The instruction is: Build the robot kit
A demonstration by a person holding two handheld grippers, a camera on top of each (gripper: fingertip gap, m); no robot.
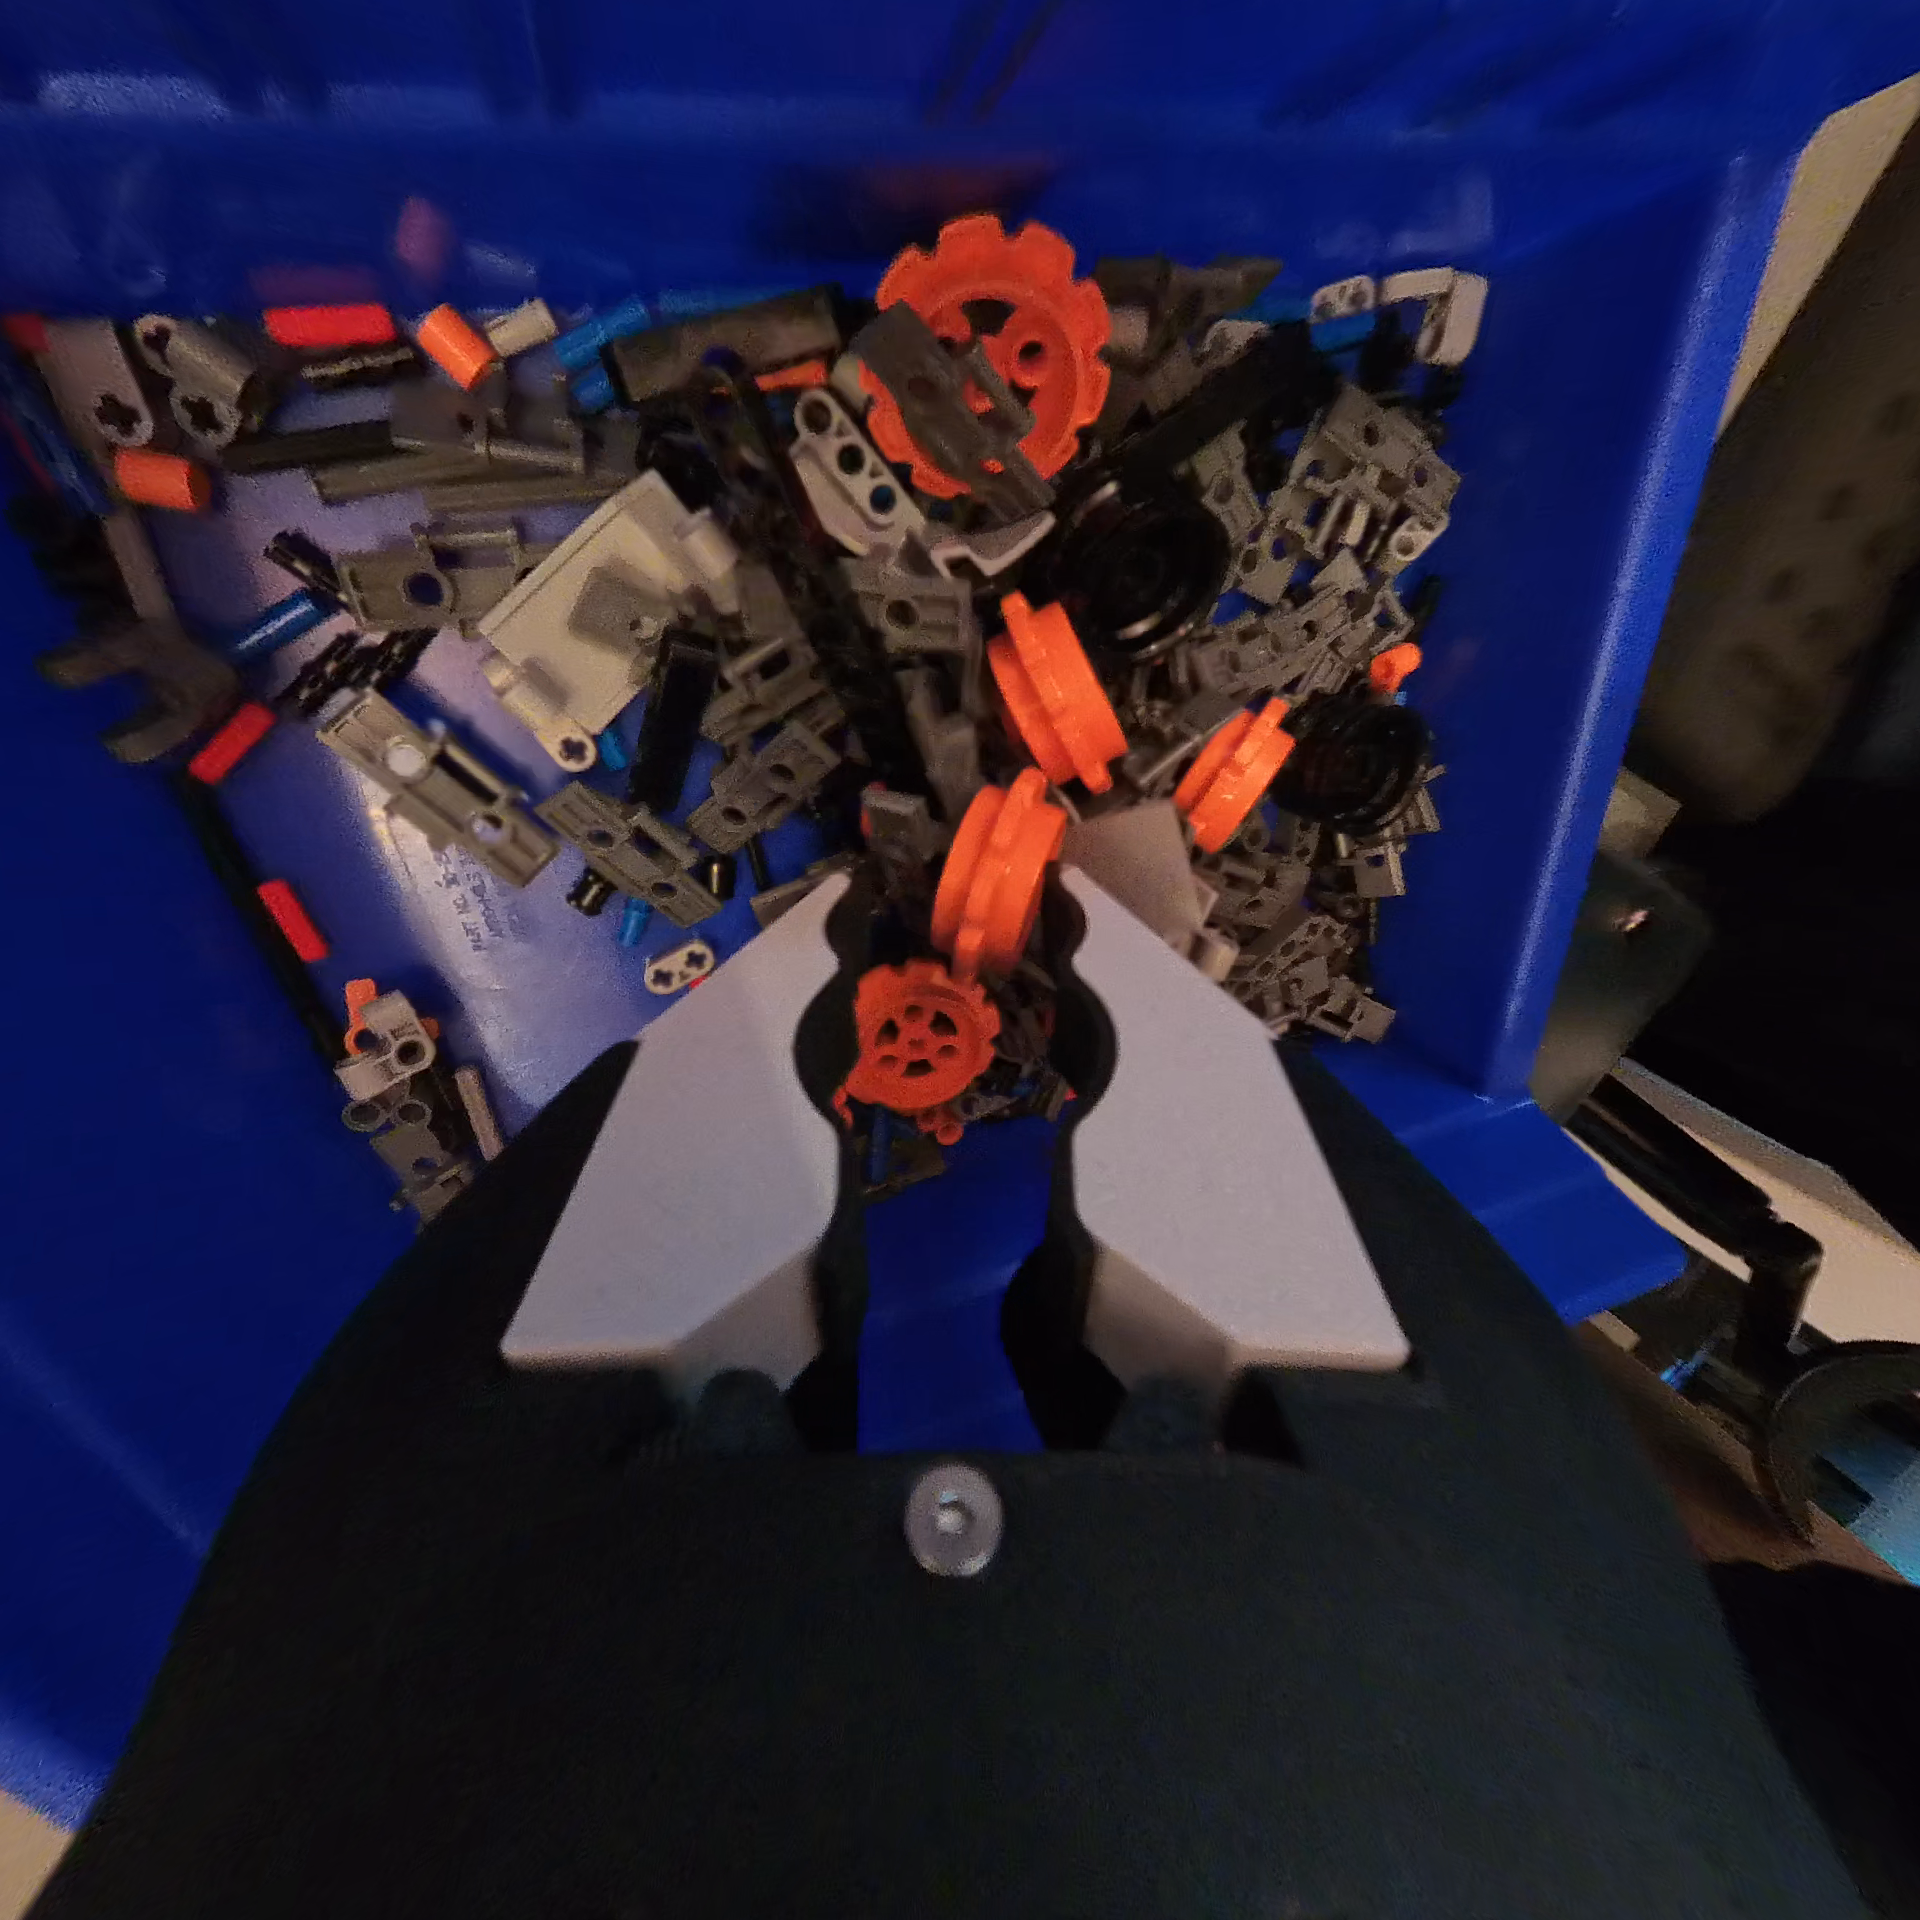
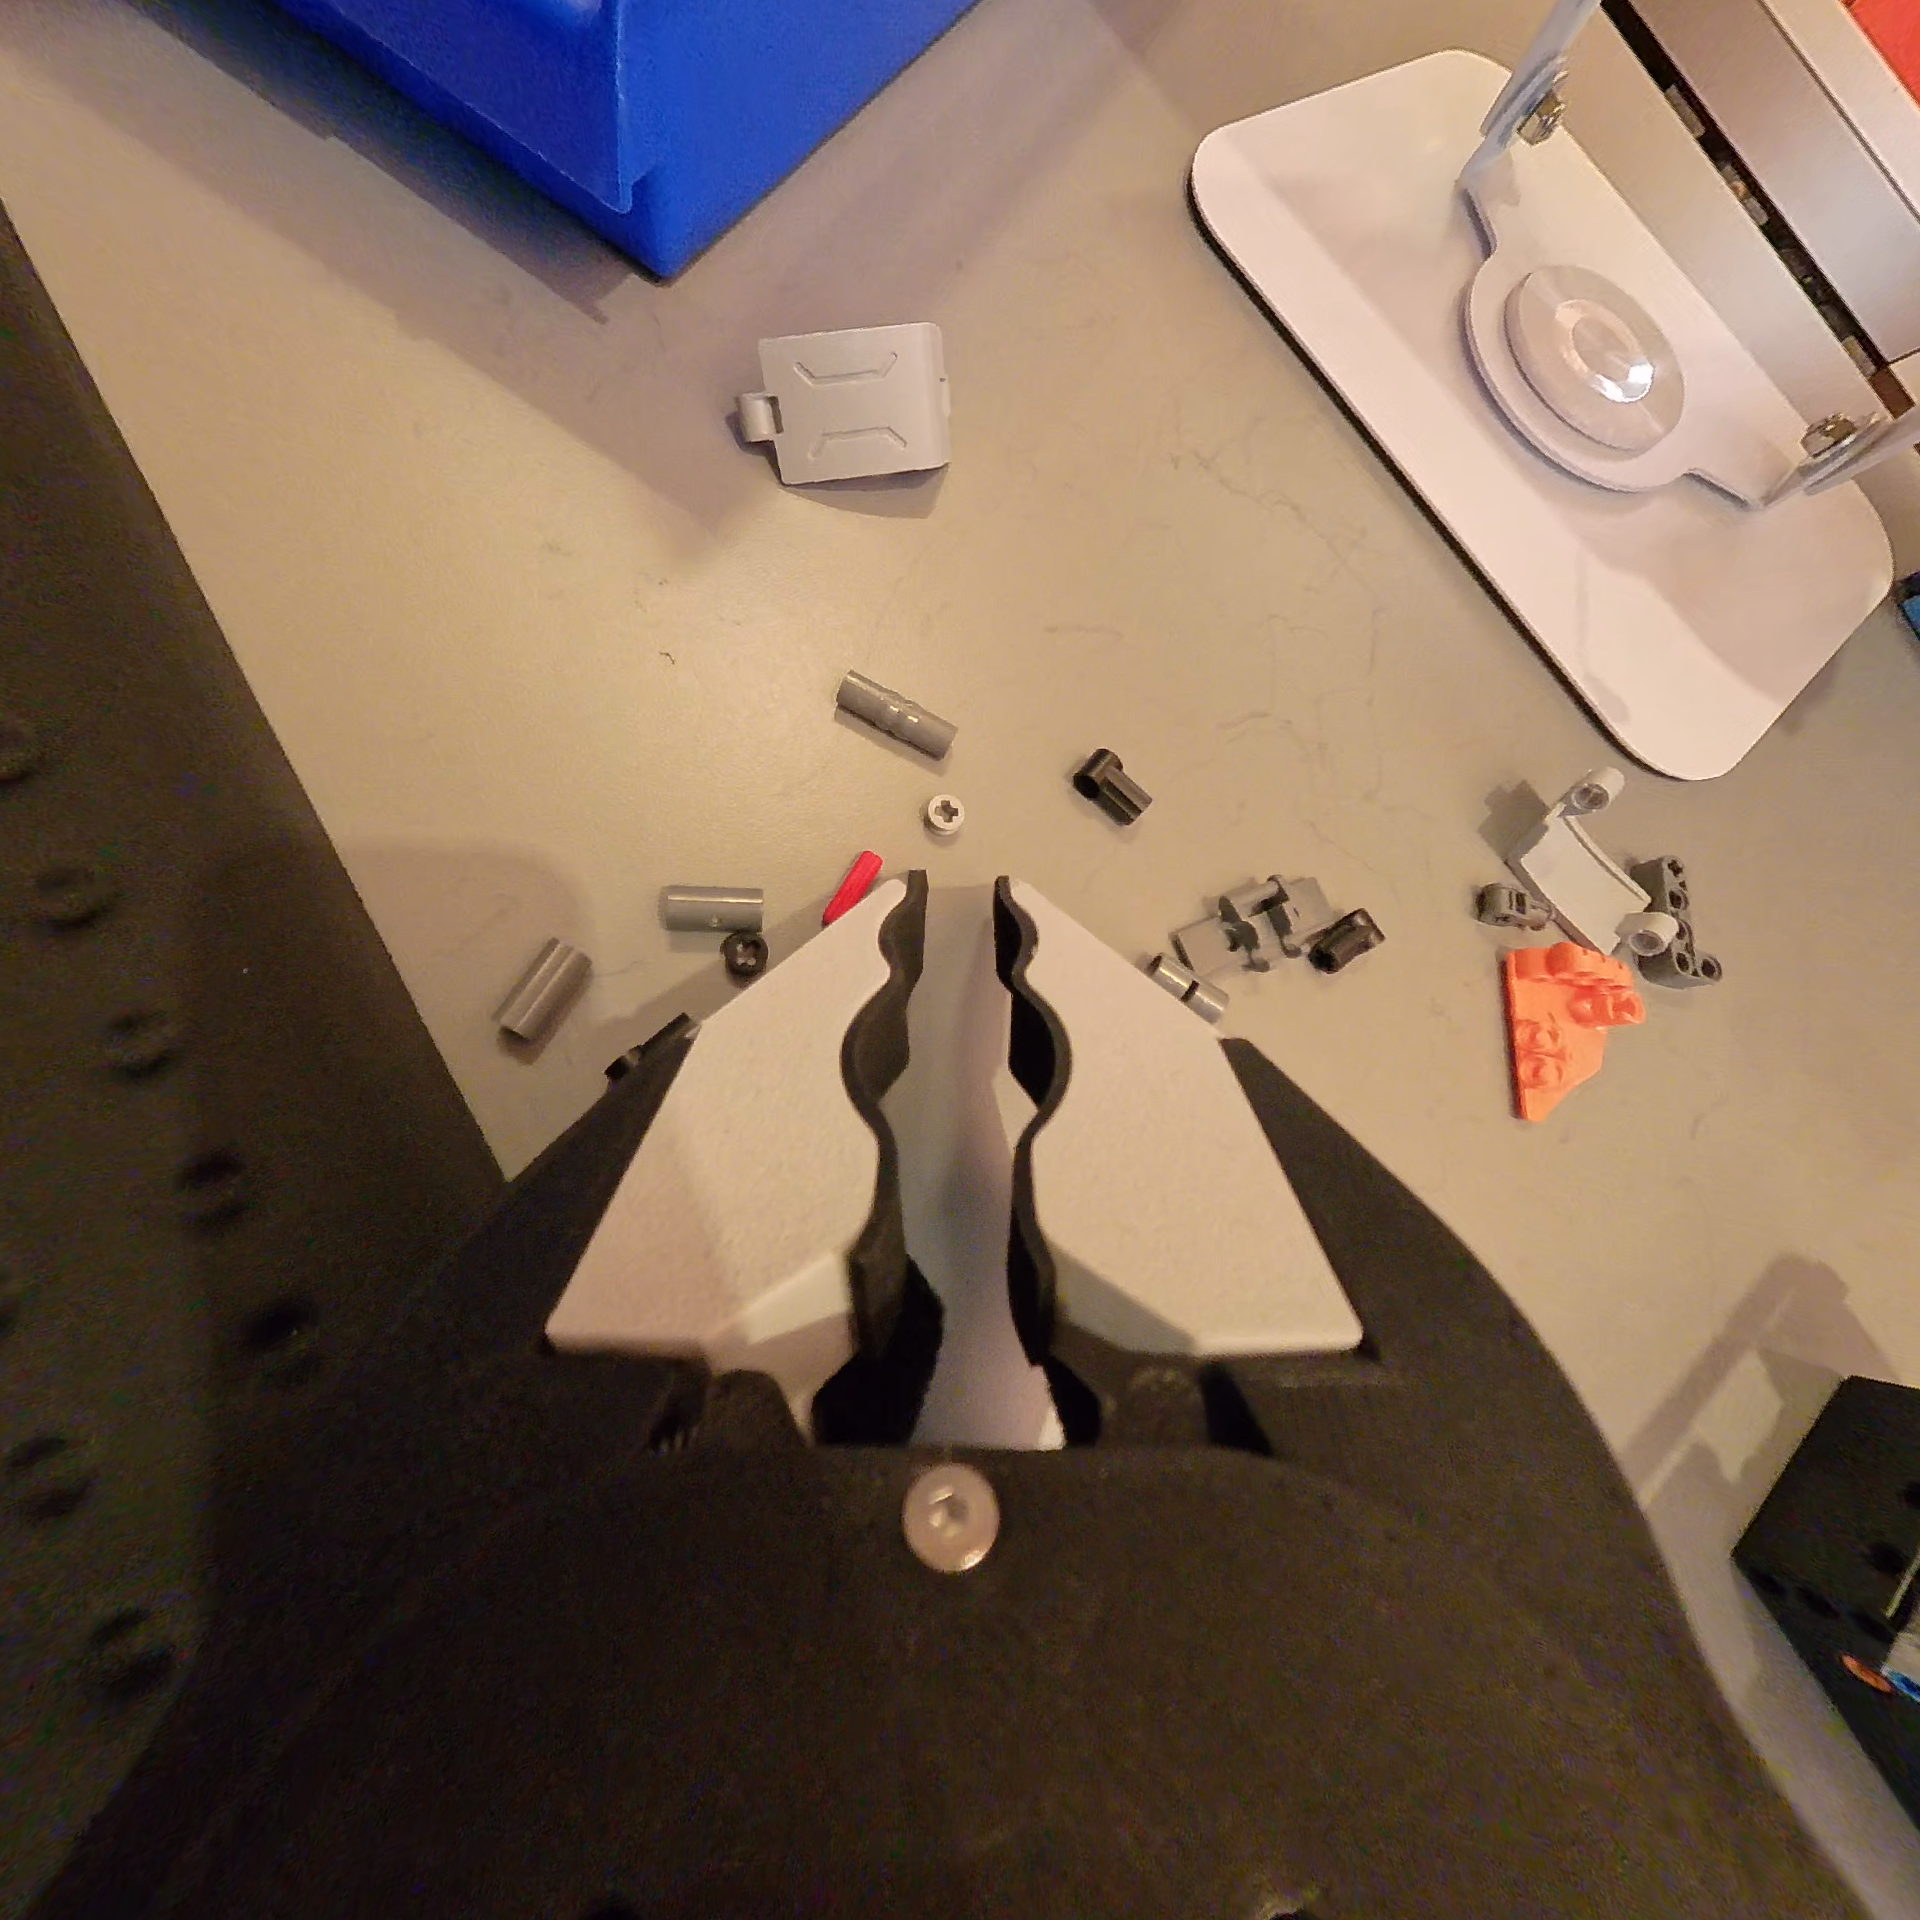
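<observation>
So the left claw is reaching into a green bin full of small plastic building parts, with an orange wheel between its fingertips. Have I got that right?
Not quite: the bin is blue, not green, as the left wrist view shows. The rest holds: the left gripper reaches into it over a heap of small plastic parts, with an orange wheel between its fingertips.

left wrist: close, down into blue bin (image 1: 1621, 623); right wrist: down at tabletop (image 2: 436, 582); shared: bin

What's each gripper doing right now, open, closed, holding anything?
Left gripper: open, empty, over the toy parts in the blue bin, an orange wheel between its tips.
Right gripper: open, empty, above the table.
</observation>
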